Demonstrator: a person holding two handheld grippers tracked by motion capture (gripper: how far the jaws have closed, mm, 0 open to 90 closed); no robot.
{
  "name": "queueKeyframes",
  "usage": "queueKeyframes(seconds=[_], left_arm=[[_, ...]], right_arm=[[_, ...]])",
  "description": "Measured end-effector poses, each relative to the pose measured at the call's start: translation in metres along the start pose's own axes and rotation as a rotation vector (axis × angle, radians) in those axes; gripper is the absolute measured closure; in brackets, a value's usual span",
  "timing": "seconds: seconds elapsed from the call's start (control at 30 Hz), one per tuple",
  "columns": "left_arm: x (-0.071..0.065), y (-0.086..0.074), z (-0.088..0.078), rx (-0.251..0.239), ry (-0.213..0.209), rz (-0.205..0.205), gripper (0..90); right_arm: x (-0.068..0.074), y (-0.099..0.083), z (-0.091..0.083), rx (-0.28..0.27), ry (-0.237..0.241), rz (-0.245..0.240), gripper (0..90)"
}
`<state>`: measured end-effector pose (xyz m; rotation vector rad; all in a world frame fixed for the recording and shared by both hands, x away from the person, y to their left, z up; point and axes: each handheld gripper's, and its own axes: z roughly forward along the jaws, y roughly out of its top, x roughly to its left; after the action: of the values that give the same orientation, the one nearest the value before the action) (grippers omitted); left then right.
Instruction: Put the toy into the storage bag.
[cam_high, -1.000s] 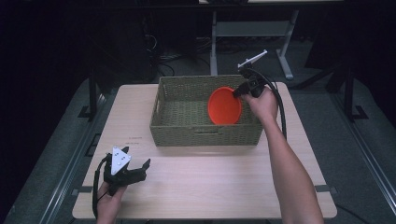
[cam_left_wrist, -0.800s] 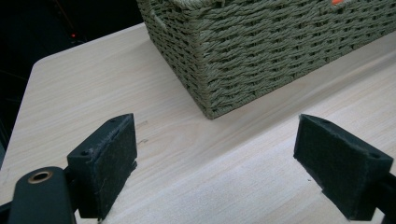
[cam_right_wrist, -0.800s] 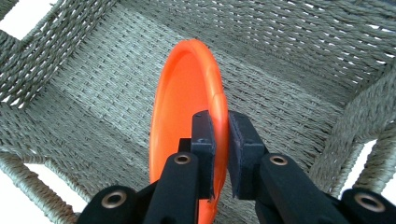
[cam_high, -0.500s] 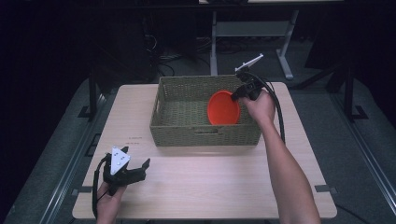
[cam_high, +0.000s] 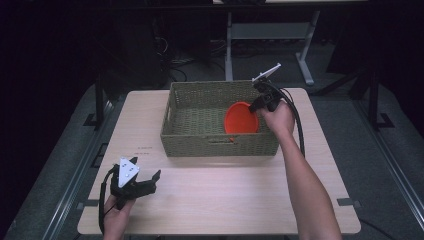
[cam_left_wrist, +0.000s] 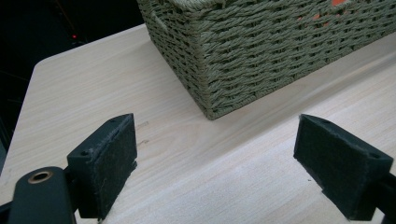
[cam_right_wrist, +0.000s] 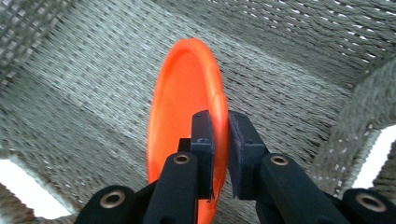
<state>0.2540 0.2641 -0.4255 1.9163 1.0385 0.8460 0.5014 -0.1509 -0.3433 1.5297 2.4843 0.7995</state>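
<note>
Between the two black jaws of the right gripper (cam_right_wrist: 219, 154), the rim of a round orange plastic plate (cam_right_wrist: 182, 107) is pinched edge-on: one pad lies on the inner face, the other on the back, and no gap shows between pads and plastic. From the high view the same right gripper (cam_high: 261, 102) reaches over the right end of a rectangular woven green-grey basket (cam_high: 190, 140), and the orange plate (cam_high: 241, 118) stands nearly upright inside it, low against the front wall near the right-hand corner. Whether its lower edge touches the woven floor cannot be told.

The plate looks thin, stiff and light, so one jaw pair on the rim should carry it without strain. Its smooth, glossy surface is probably slippery, and a hold at one point on the edge lets it swing or twist if the hand turns quickly. A grip taken a little deeper over the raised rim, where the lip gives the pads something to catch, seems the safest place. It appears unlikely to break if it drops onto the soft weave.

Further out, the left gripper (cam_high: 134, 184) rests near the front left corner of the pale wooden table (cam_high: 225, 190), its jaws spread wide with nothing between them, well apart from the basket.
</note>
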Motion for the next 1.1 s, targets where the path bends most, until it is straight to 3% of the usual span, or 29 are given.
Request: queueKeyframes(seconds=[0.37, 0.53, 0.63, 1.1], left_arm=[[0.0, 0.0, 0.0, 0.002, 0.0, 0.0, 12.8], [-0.002, 0.0, 0.001, -0.007, -0.004, 0.002, 12.8], [-0.002, 0.0, 0.0, -0.007, -0.001, 0.0, 12.8], [-0.001, 0.002, 0.004, 0.003, -0.007, -0.005, 12.8]], right_arm=[[-0.001, -0.002, 0.002, 0.042, -0.039, -0.029, 74.4], [-0.006, -0.005, 0.001, 0.048, -0.03, -0.015, 74.0], [-0.009, -0.007, 0.002, 0.044, -0.031, 0.002, 68.5], [-0.017, -0.012, -0.001, 0.041, -0.044, 0.008, 67.0]])
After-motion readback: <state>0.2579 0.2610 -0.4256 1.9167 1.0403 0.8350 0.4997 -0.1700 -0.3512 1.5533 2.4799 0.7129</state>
